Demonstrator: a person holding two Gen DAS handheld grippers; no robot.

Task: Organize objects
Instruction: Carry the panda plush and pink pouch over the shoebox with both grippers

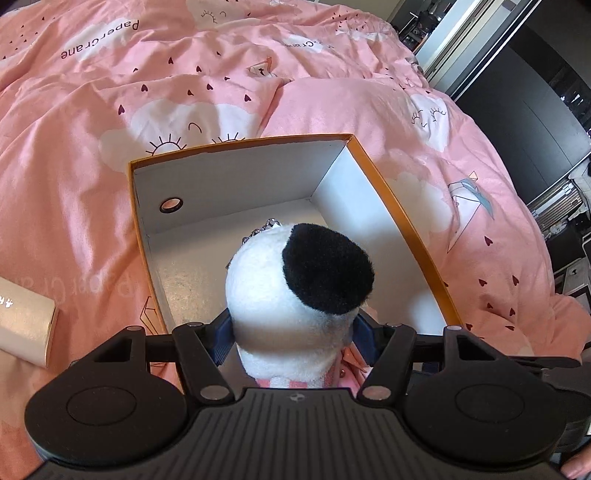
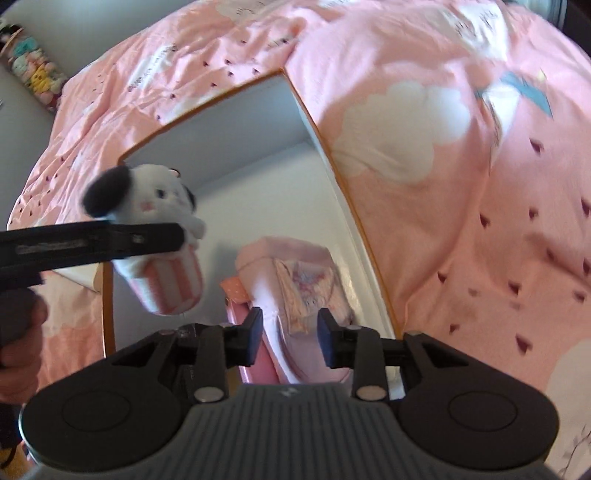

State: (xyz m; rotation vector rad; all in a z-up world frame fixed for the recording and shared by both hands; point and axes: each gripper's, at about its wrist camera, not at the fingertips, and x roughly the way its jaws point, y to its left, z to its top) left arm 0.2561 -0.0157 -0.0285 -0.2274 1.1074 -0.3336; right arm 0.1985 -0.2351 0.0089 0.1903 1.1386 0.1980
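A bed (image 1: 92,155) fills almost the whole scene, spread with a rumpled pink duvet (image 2: 461,229) printed with white clouds, small dark hearts, sleepy-eyed faces, paper cranes and the words "Paper Crane". Daylight falls across the bed and leaves soft bright patches on the folds of the cloth. Beyond the bed's far right edge, in the left wrist view, stands dark, glossy furniture (image 1: 524,96) with a pale upright frame (image 1: 454,40) beside it, and shelves of small items too blurred to tell. Past the bed's upper left corner, in the right wrist view, a pale plain wall (image 2: 74,33) rises, with a tall column of colourful soft toys (image 2: 33,70) against it.
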